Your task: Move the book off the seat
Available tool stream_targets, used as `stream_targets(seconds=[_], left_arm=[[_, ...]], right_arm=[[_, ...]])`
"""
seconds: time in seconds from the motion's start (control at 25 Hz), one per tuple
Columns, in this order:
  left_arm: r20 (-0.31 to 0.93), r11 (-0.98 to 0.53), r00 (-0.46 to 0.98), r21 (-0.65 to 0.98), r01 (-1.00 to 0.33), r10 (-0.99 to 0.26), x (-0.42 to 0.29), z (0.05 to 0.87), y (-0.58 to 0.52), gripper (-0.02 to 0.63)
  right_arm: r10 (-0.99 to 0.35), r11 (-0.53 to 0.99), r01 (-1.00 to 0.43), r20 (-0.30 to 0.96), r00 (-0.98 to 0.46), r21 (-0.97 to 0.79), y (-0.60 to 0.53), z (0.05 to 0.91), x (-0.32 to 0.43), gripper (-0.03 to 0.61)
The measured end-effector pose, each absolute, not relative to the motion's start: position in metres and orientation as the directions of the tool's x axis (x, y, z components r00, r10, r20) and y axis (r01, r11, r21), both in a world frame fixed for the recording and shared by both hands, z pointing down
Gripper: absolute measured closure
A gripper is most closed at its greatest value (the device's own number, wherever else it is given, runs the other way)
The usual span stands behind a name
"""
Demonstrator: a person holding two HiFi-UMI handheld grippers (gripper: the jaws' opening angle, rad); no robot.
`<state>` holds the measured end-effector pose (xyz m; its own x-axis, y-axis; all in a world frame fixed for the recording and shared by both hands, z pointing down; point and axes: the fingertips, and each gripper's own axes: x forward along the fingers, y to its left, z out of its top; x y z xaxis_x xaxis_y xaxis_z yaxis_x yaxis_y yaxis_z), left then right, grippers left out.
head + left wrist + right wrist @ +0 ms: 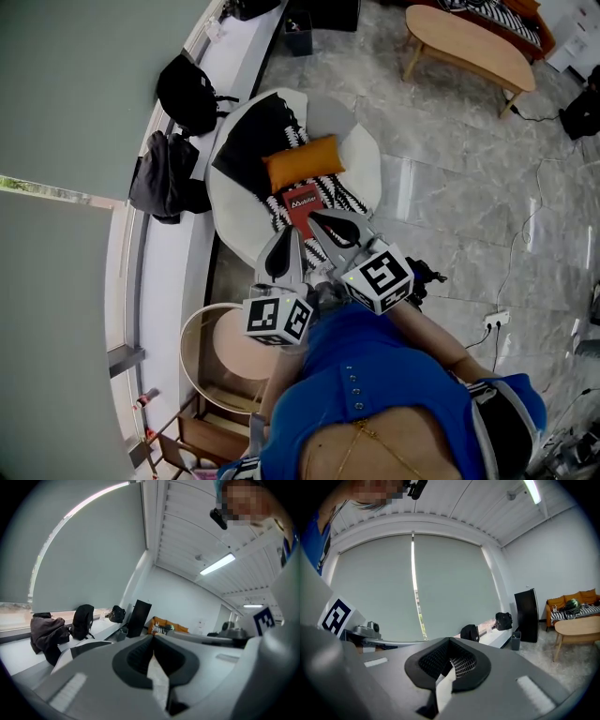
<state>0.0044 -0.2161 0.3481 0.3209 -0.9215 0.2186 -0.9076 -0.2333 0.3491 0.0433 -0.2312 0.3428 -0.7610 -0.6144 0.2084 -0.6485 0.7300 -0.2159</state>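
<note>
A red book [301, 207] with white print lies on the round white seat [367, 155], just below an orange pillow [303, 162] and on a black-and-white patterned throw [337, 192]. Both grippers hover over the seat's near edge. My left gripper [284, 238] is shut and empty, a little short of the book. Also shut and empty, my right gripper [320, 218] has its tip at the book's near right corner; I cannot tell whether it touches. The left gripper view shows shut jaws [153, 638] aimed across the room. The right gripper view shows shut jaws [449, 642] facing the window.
A round side table [199, 336] stands at the seat's near left. On the window ledge [167, 272] lie a black backpack [187, 92] and a dark jacket [165, 184]. An oval wooden coffee table [468, 43] stands far right. A power strip [496, 319] lies on the floor.
</note>
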Motion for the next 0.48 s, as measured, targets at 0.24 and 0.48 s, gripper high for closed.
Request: stream_targets(seconds=[0.24, 0.48], left_arm=[[0.298, -0.202, 0.316, 0.357, -0.912, -0.901, -0.011, 0.393, -0.239, 0.612], [0.402, -0.16, 0.32, 0.383, -0.91, -0.858, -0.033, 0.489, -0.275, 0.612]], right_arm=[[-0.603, 0.709, -0.664, 0.286, -0.745, -0.237, -0.256, 0.383, 0.029, 0.578], [-0.572, 0.66, -0.694, 0.407, -0.712, -0.288, -0.297, 0.483, 0.016, 0.577]])
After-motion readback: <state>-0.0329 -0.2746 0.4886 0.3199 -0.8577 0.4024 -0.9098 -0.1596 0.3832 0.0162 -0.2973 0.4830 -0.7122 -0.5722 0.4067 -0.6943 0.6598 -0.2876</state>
